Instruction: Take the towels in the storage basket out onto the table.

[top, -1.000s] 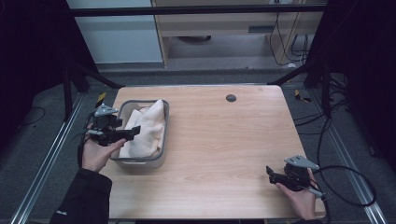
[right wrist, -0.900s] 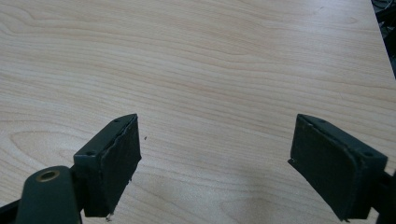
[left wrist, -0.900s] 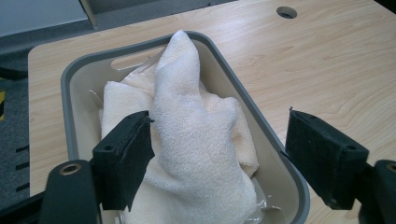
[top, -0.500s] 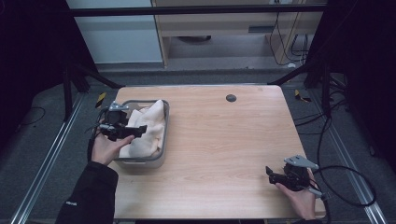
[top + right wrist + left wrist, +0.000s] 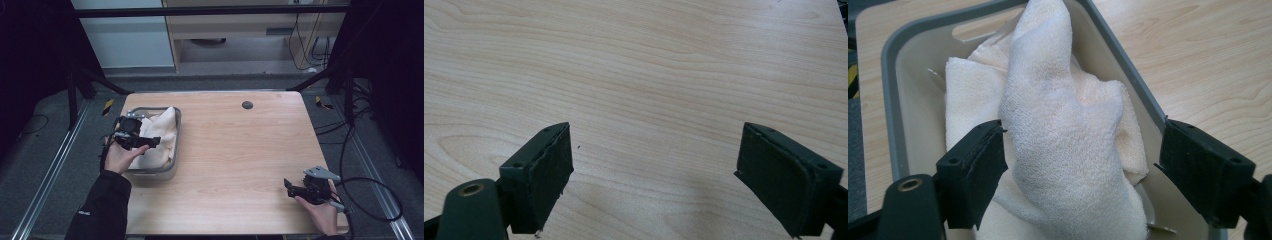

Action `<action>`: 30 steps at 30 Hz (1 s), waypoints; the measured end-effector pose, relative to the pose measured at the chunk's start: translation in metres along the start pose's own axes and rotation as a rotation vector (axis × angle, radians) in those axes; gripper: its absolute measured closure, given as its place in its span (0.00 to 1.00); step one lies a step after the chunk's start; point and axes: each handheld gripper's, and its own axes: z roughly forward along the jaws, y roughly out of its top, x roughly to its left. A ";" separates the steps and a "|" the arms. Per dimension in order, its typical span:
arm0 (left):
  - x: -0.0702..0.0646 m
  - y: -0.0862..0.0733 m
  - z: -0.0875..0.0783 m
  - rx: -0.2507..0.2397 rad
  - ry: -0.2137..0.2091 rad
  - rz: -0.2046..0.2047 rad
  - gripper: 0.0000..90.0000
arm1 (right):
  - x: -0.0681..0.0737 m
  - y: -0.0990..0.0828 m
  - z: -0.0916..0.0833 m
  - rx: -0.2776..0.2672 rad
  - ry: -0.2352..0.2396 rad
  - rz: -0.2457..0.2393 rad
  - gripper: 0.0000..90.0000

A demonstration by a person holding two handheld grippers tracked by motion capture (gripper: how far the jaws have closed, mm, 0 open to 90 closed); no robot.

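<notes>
Left gripper [image 5: 1080, 165] hangs over the near end of the grey bin [image 5: 890, 100], jaws spread wide and just been opening further; a raised fold of the white towel [image 5: 1063, 125] stands between the pads. The left pad sits just beside the fold, possibly brushing the pile, while the right pad stands well clear over the bin's rim, so nothing is pinched. In the high view the same gripper [image 5: 150, 142] reaches from the left hand [image 5: 120, 156] across the towel [image 5: 157, 135], which lies bunched inside the bin [image 5: 176, 150] at the table's left side, one end draped up toward the far rim. Right gripper [image 5: 654, 175] has its jaws spread just as wide over bare wood of the table [image 5: 649, 60], nothing between them and nothing touched; the high view puts it [image 5: 292, 189] near the table's near right corner, held low in the right hand [image 5: 320, 212], well apart from the bin. Hard to make out: the towel's lower folds run off the bottom of the left gripper view, the bin's near wall is cut off there, and a small pale tab by the right pad cannot be identified. From above, the left gripper's body hides part of the towel.
</notes>
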 end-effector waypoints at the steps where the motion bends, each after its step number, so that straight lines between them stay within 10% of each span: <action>1: 0.000 0.000 0.000 0.000 0.000 0.000 0.20 | 0.000 0.000 0.000 0.000 0.000 0.000 0.16; 30: 0.005 -0.017 0.054 0.133 0.025 -0.030 0.18 | -0.001 -0.001 0.003 0.026 0.020 0.010 0.13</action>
